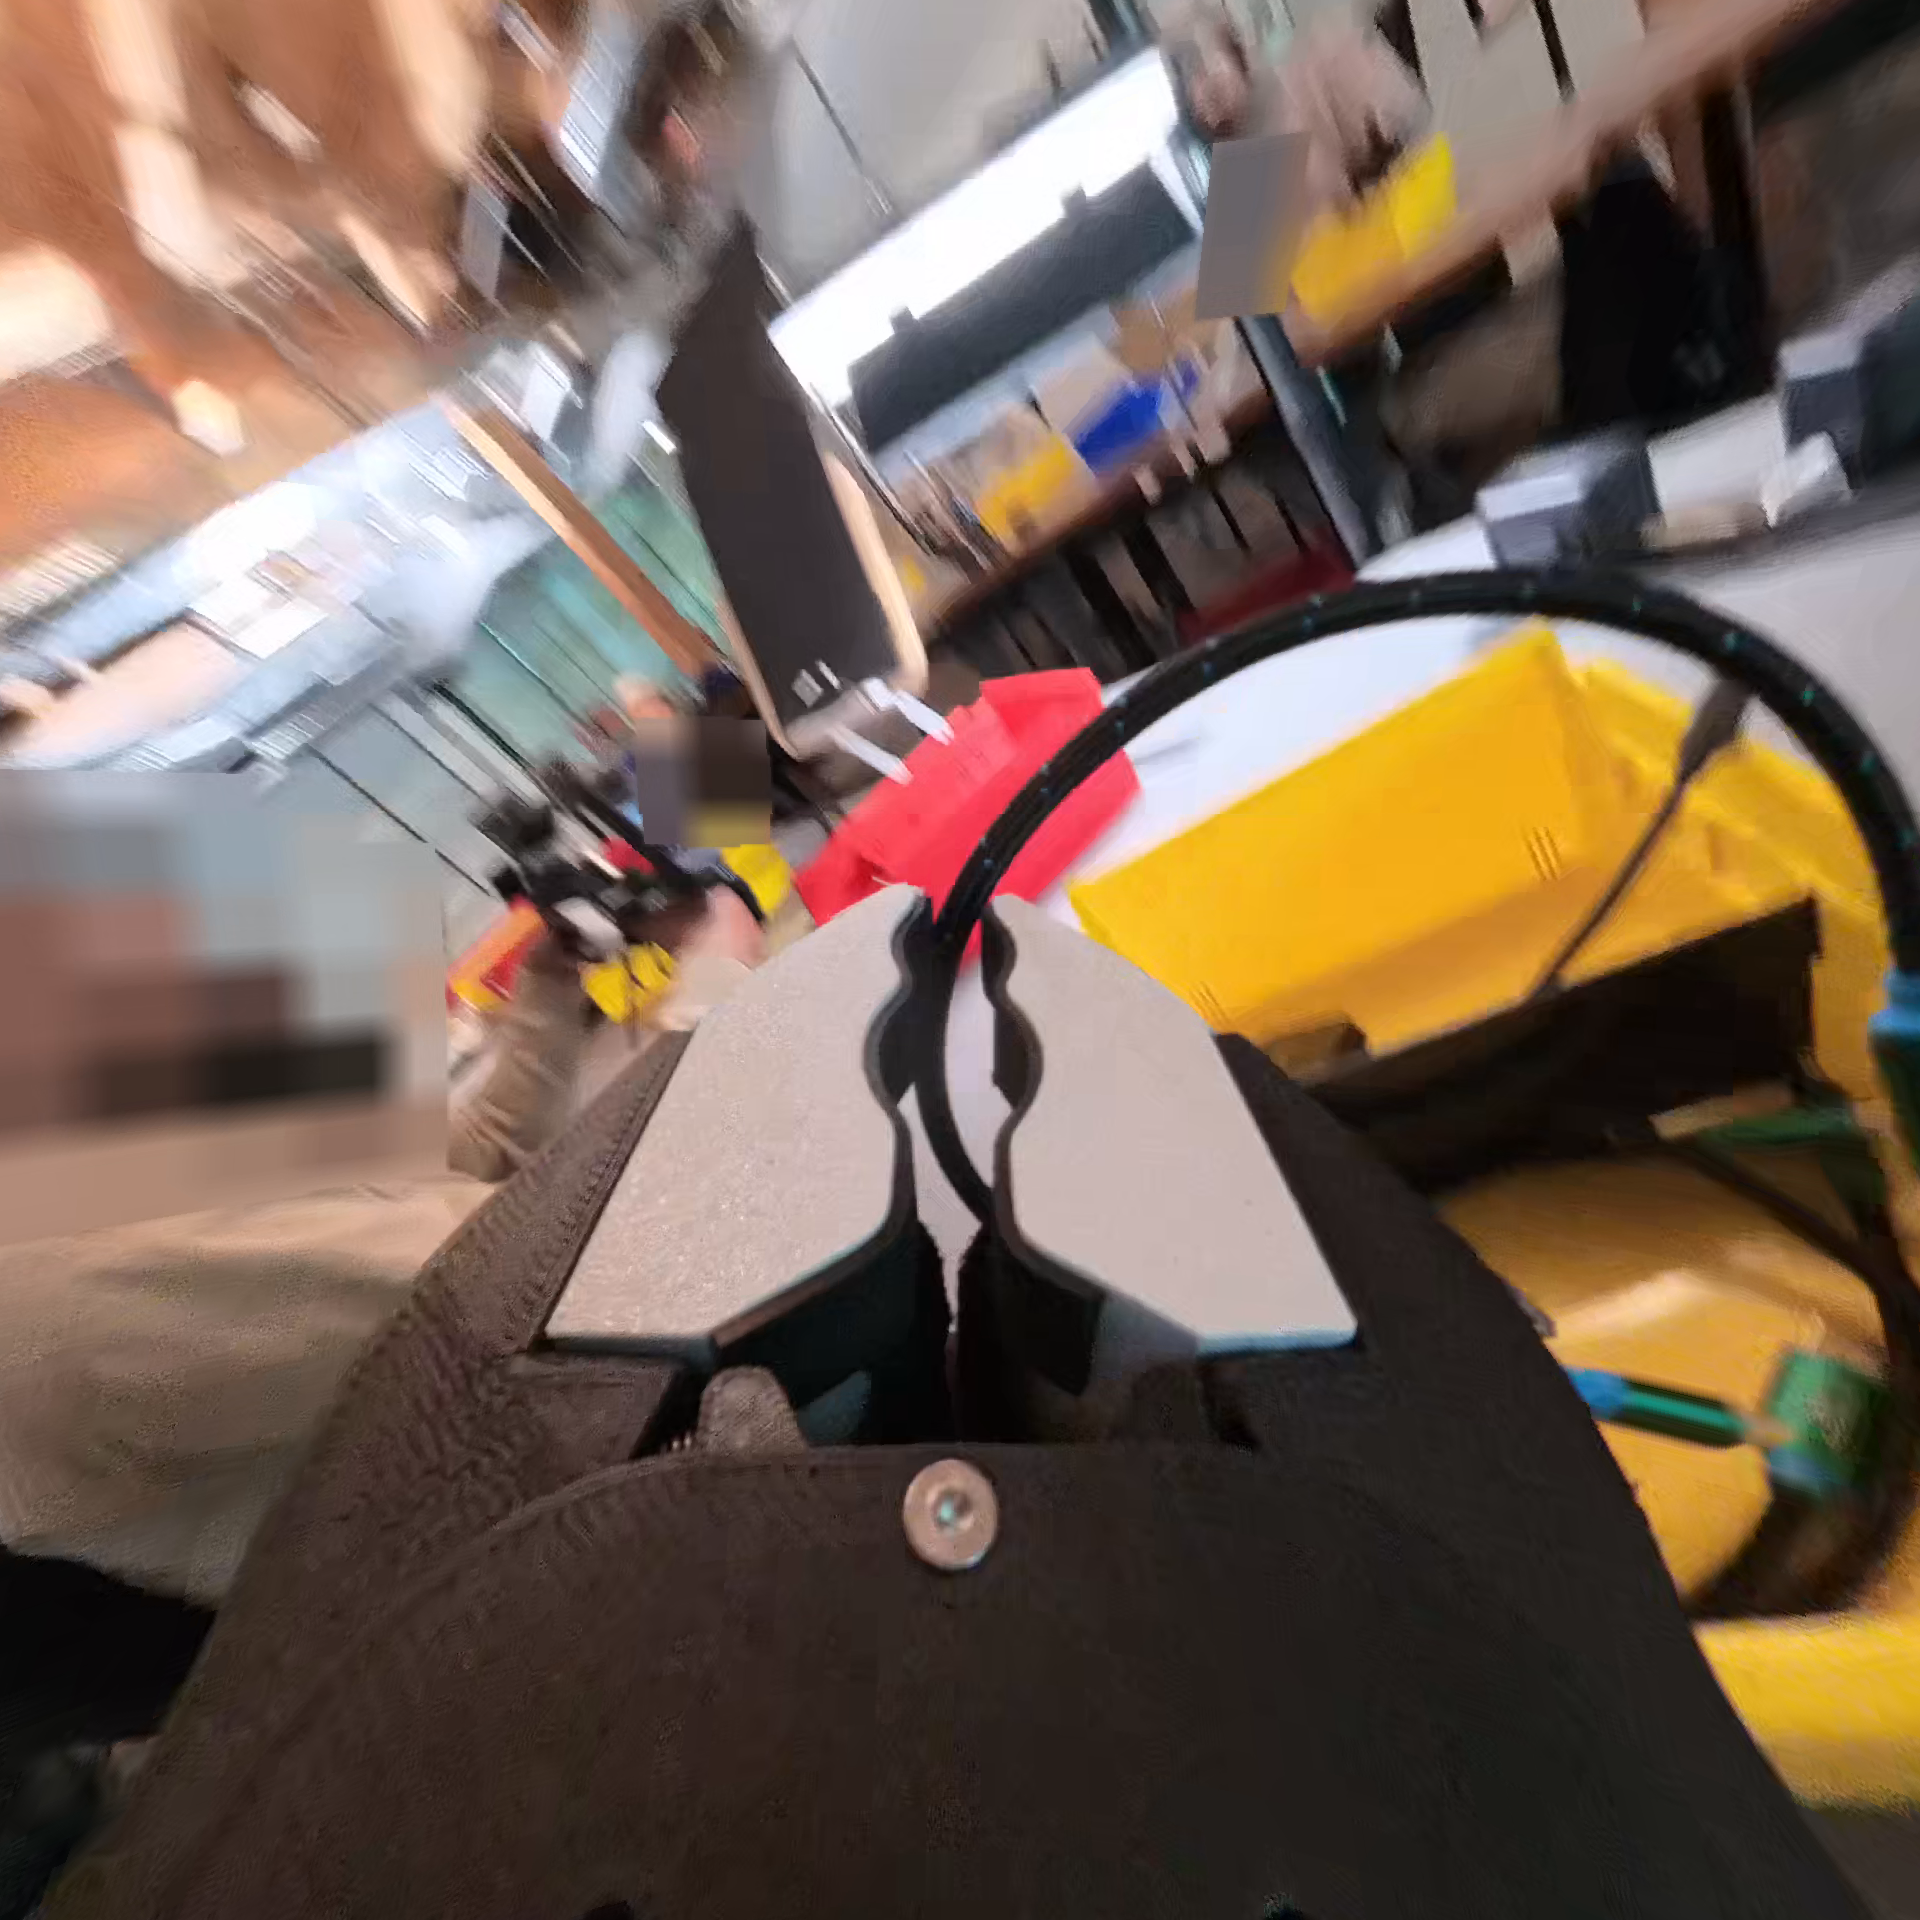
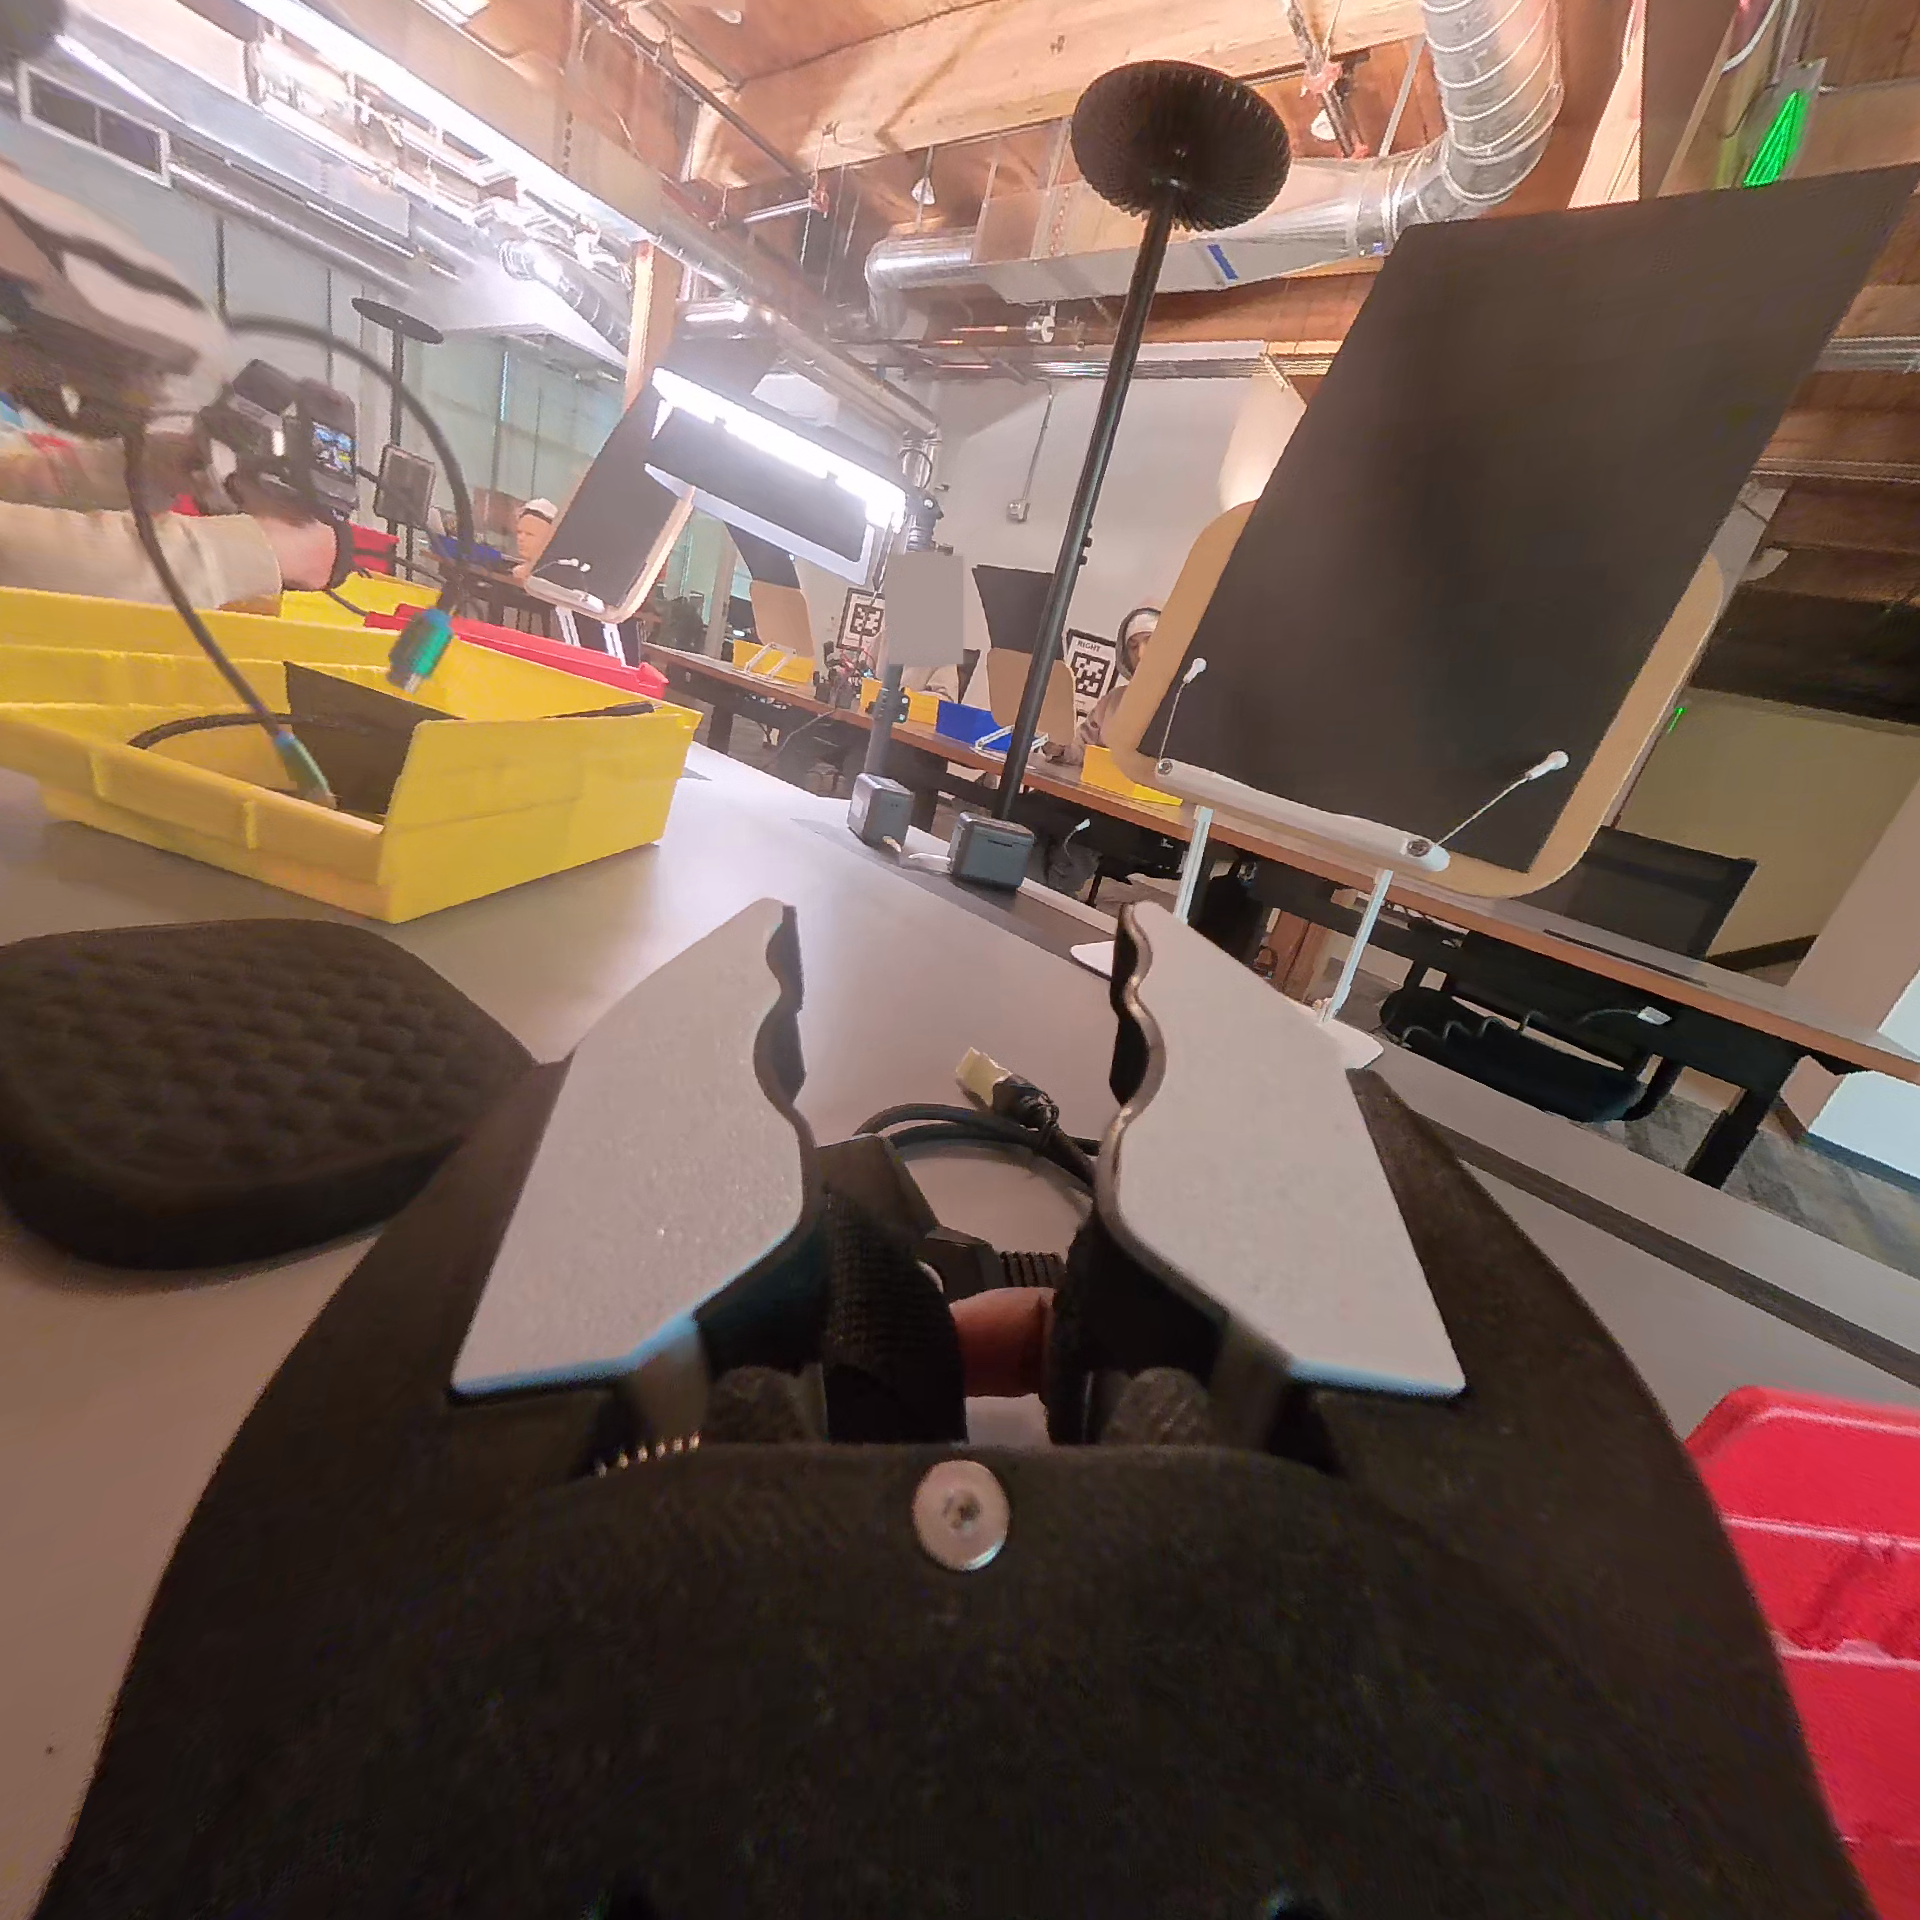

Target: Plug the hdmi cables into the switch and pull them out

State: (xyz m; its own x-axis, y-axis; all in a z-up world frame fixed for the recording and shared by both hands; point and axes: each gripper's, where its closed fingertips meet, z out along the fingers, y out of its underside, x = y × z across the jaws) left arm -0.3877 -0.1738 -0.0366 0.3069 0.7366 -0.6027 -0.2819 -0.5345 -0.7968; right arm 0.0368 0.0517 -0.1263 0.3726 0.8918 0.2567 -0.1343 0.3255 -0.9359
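Observation:
My left gripper (image 1: 951, 914) is shut on a black braided hdmi cable (image 1: 1455, 597) that arcs up and right, then drops to a blue-green plug (image 1: 1891, 1029) over a yellow bin (image 1: 1351, 862). The view is blurred. In the right wrist view this gripper (image 2: 281, 447) is held high at far left, with the cable's green plugs (image 2: 421, 649) dangling over the bin. My right gripper (image 2: 956, 925) is open, low over the grey table (image 2: 904, 997). A second black cable (image 2: 977, 1127) with a cream-tipped plug (image 2: 982, 1070) lies coiled between its fingers. I cannot pick out the switch with certainty.
A dark flat object (image 2: 343, 727) lies in the near yellow bin (image 2: 499, 821). A black padded mat (image 2: 208, 1081) lies left of my right gripper. A red bin (image 2: 1829, 1558) is at the lower right. A black board on a stand (image 2: 1455, 582) and a pole (image 2: 1081, 520) stand beyond.

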